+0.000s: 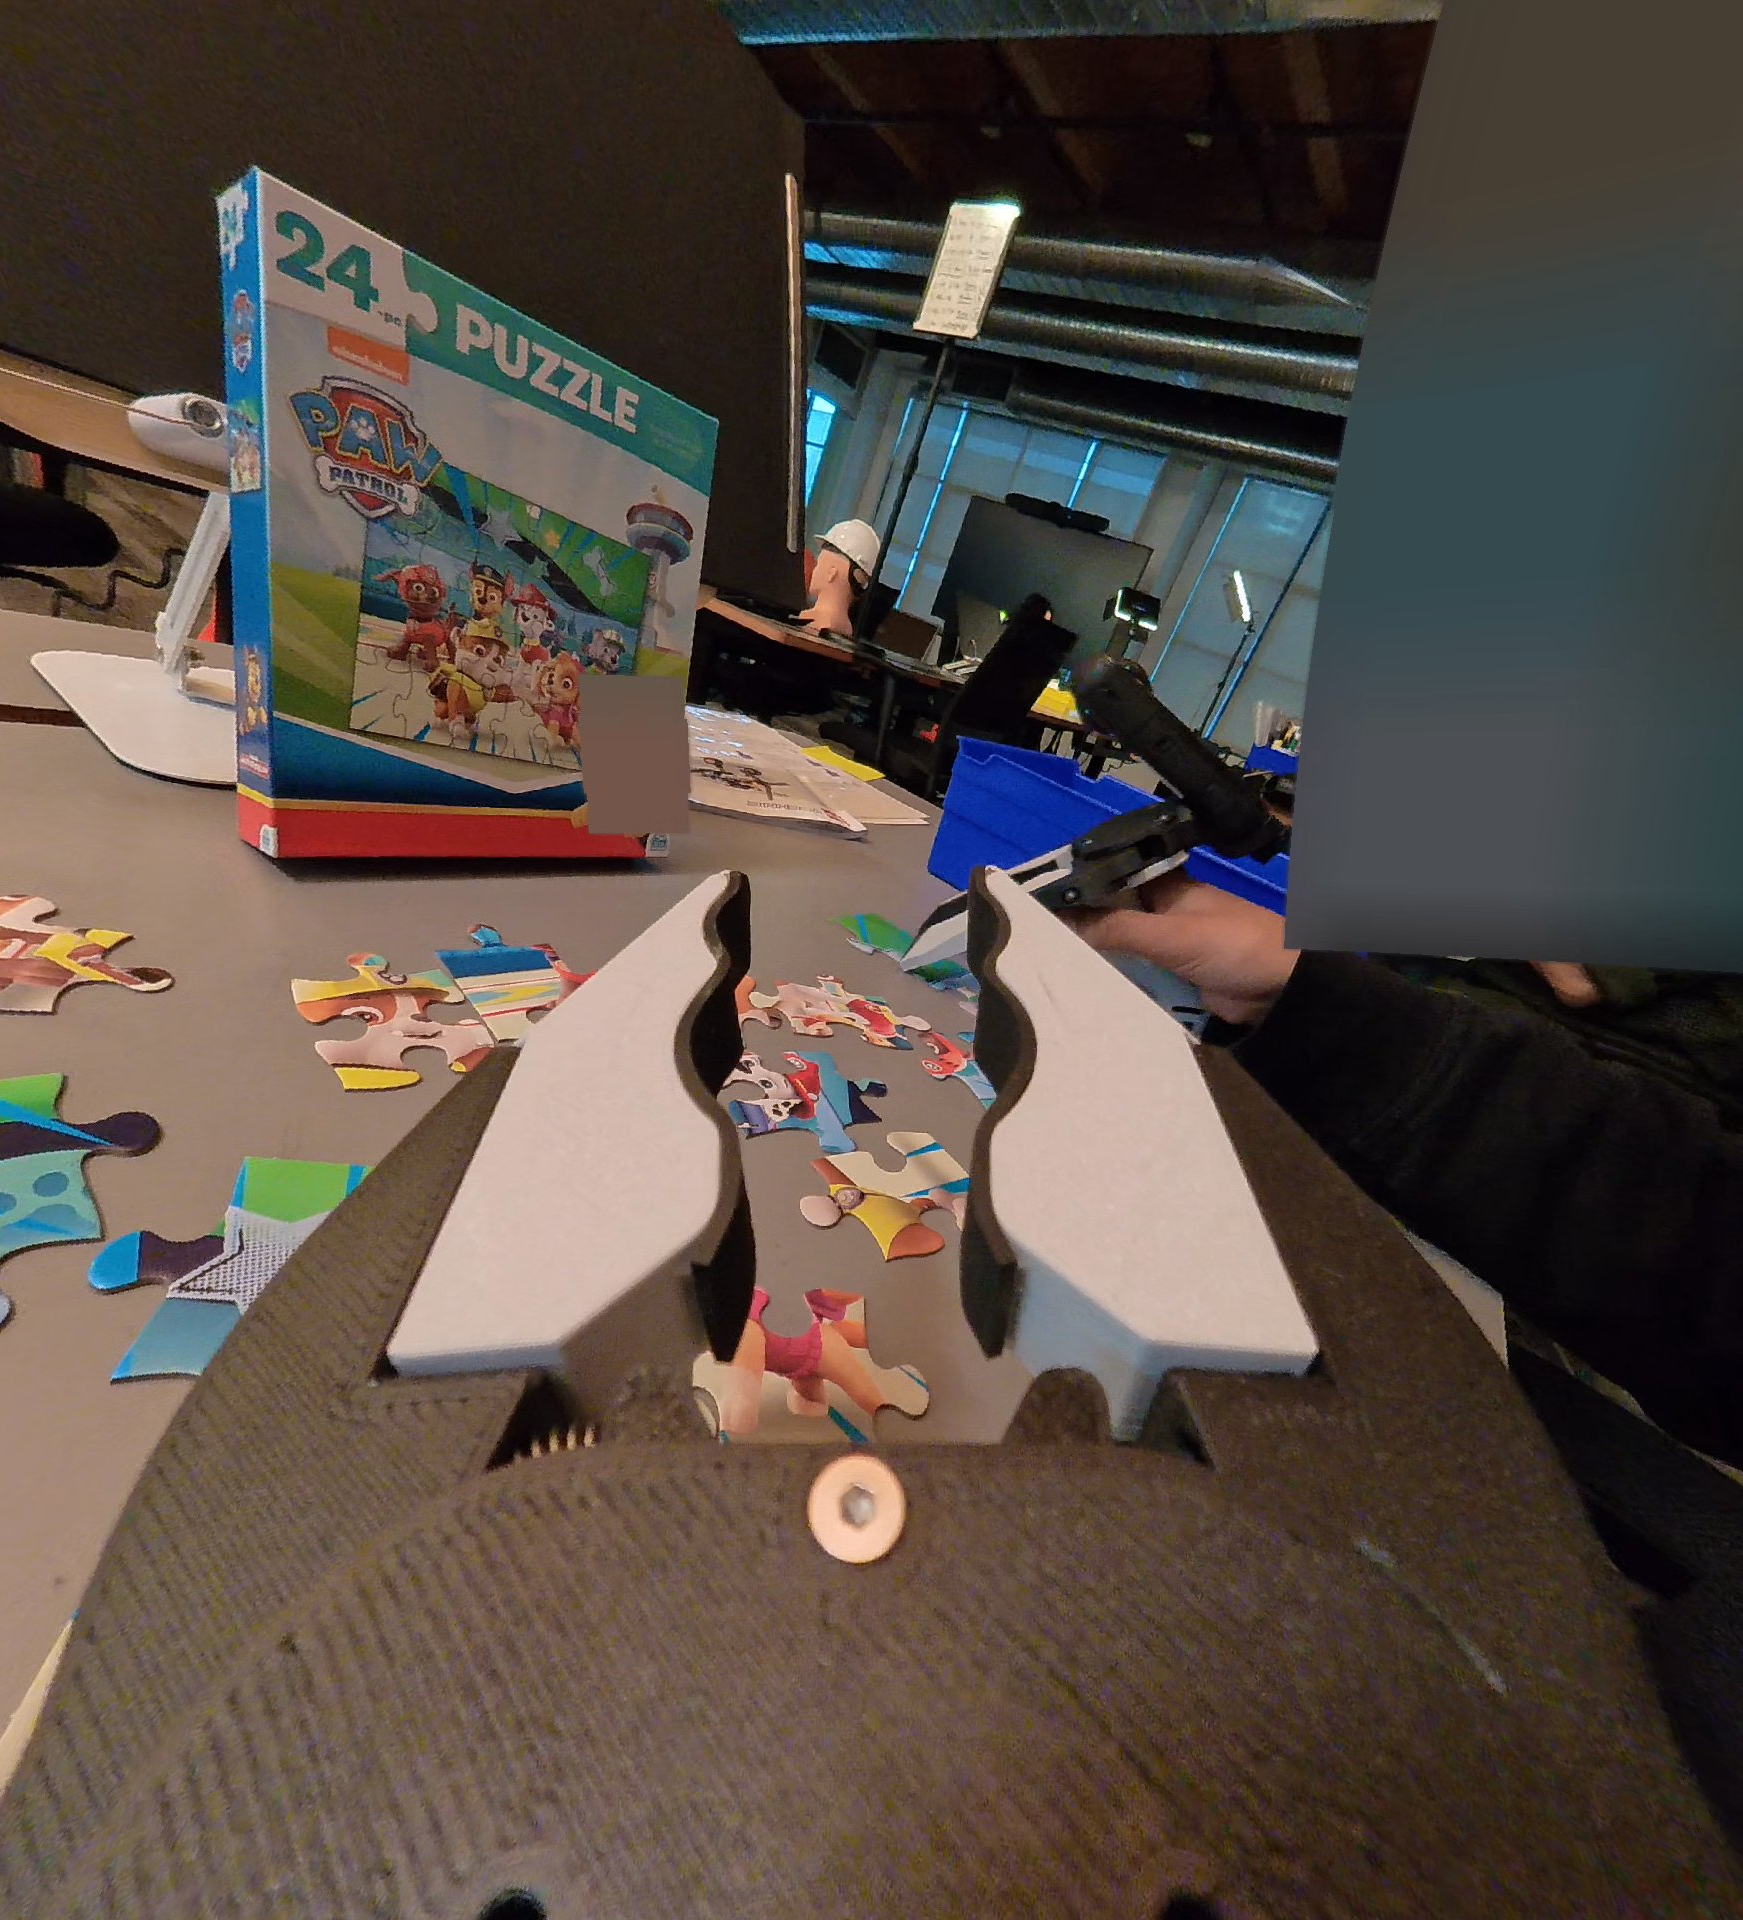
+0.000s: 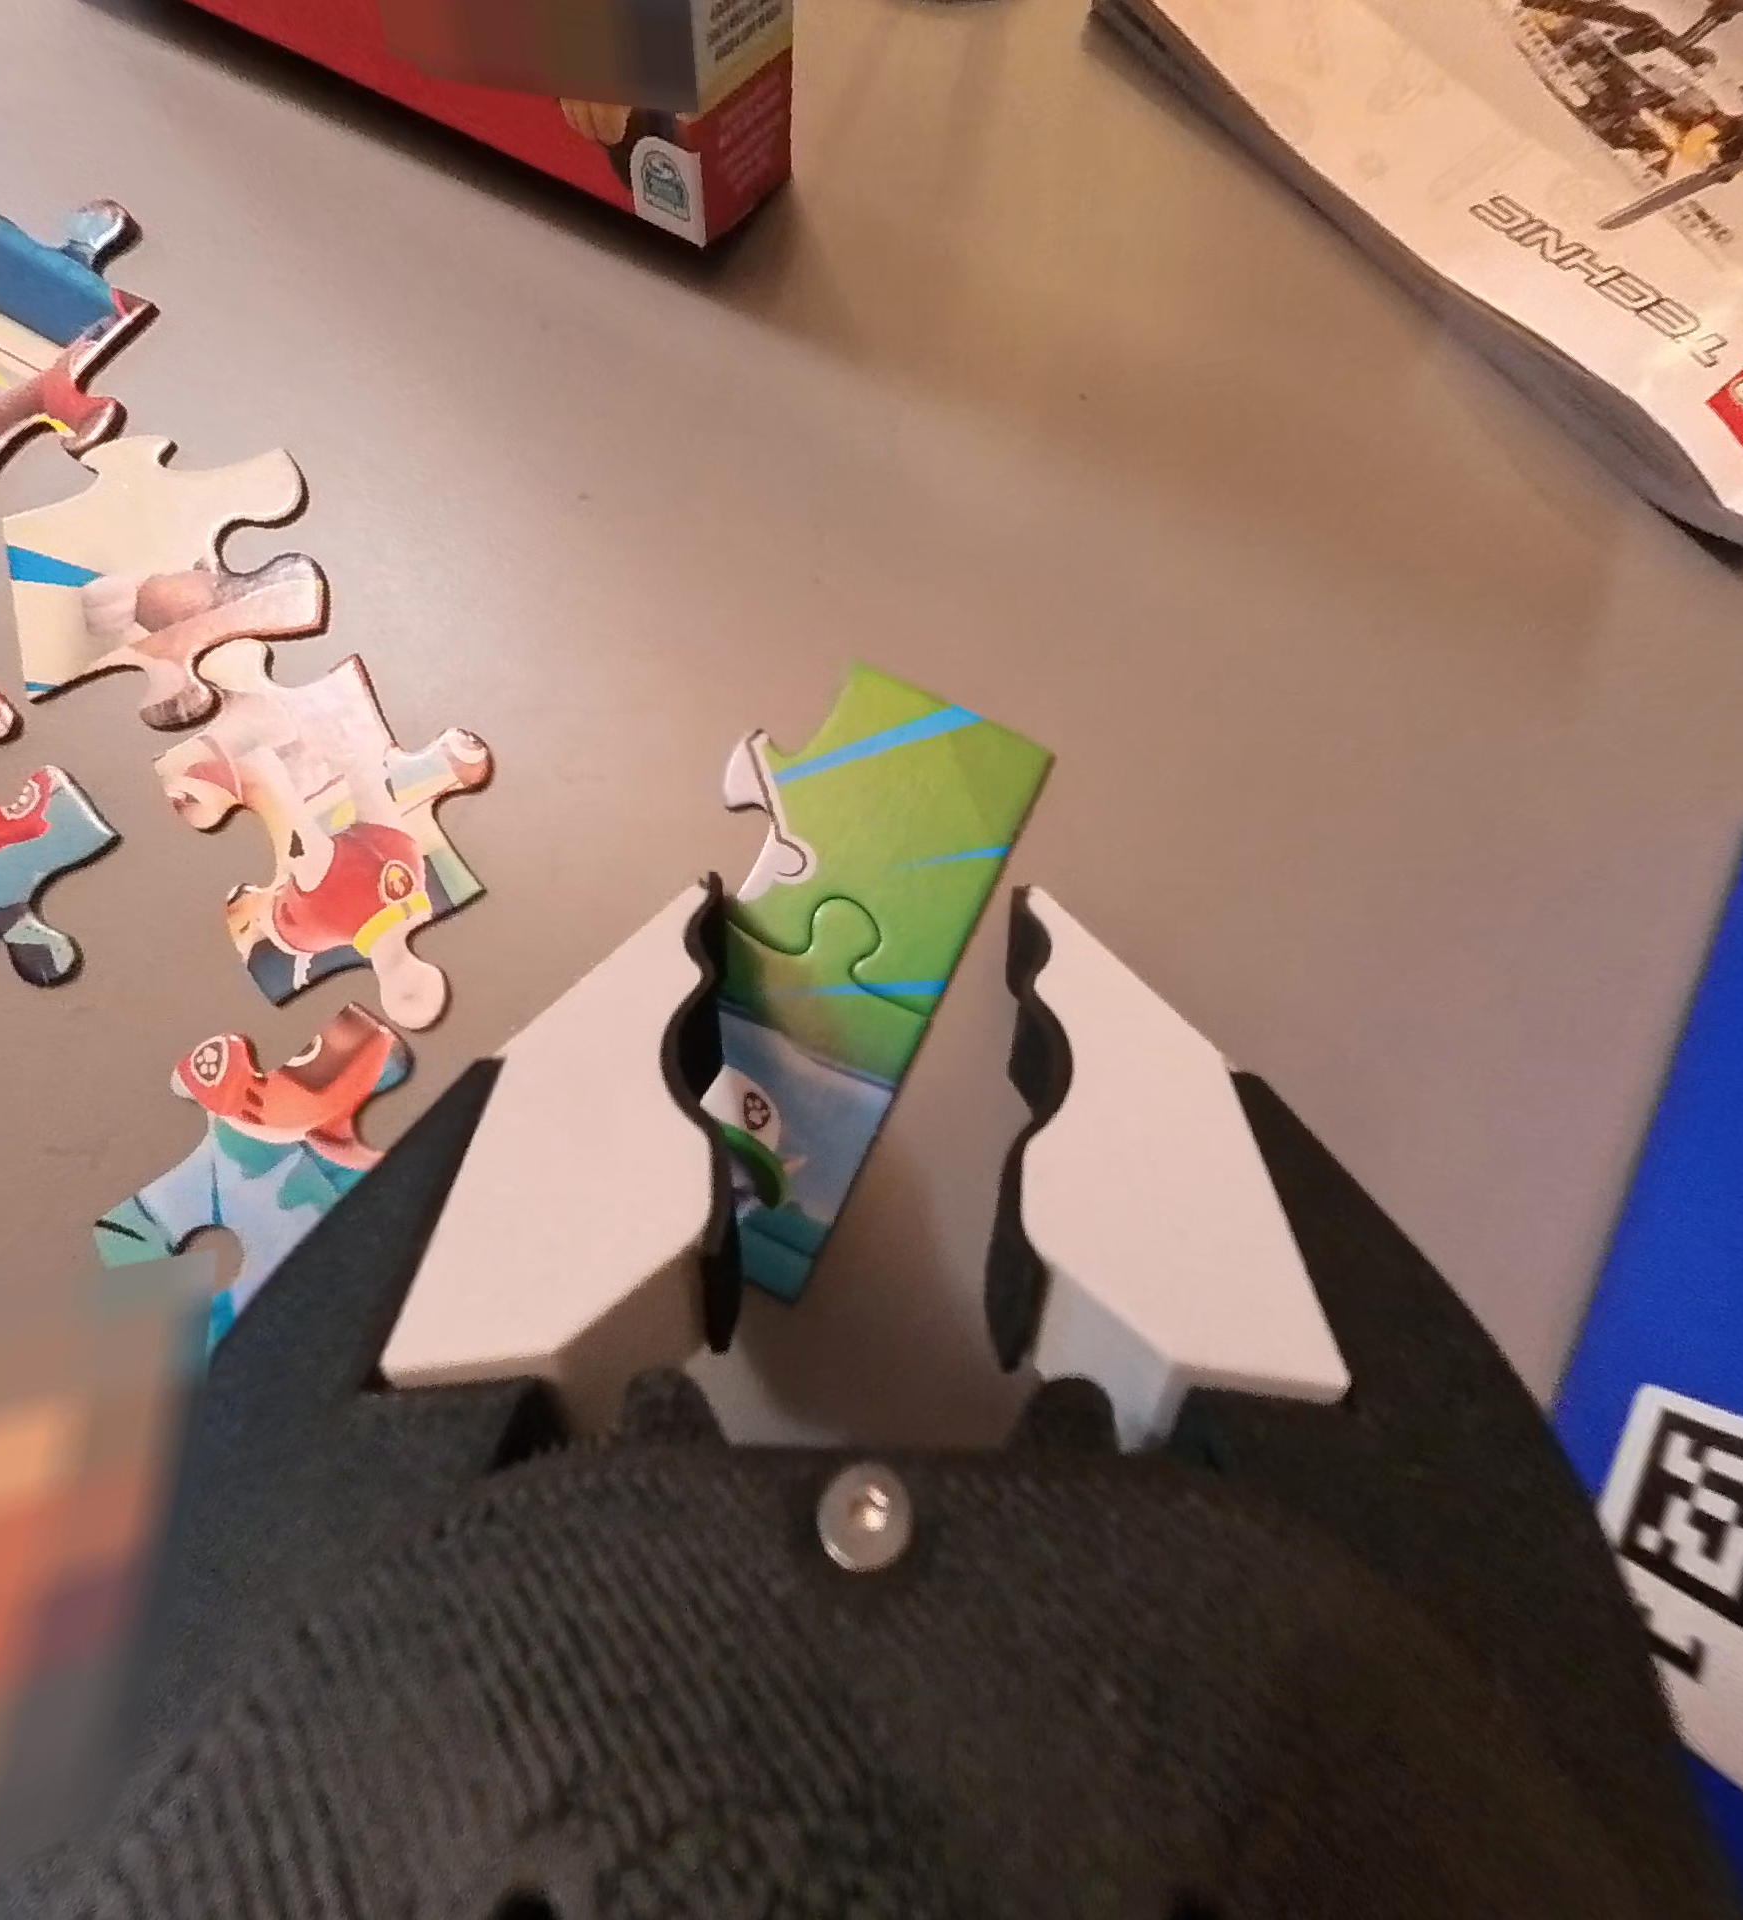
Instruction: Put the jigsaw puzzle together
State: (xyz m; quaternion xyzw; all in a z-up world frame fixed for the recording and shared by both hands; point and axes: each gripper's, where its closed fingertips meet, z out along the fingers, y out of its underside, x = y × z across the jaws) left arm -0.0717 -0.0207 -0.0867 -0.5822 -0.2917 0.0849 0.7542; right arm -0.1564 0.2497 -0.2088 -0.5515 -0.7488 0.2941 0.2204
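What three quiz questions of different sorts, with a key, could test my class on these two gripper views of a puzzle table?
1. True or false: the right gripper is clamped shut on the joined green pieces.
2. Multiple choice: what stands upright on the table behind the loose pieces? A) puzzle box B) kettle C) laptop
3. Short answer: what colour is the bin near the right gripper?

Key
1. False: its jaws stand apart, and there is a clear gap between the right pad and the pieces, which lie flat on the table.
2. A, the puzzle box.
3. Blue.
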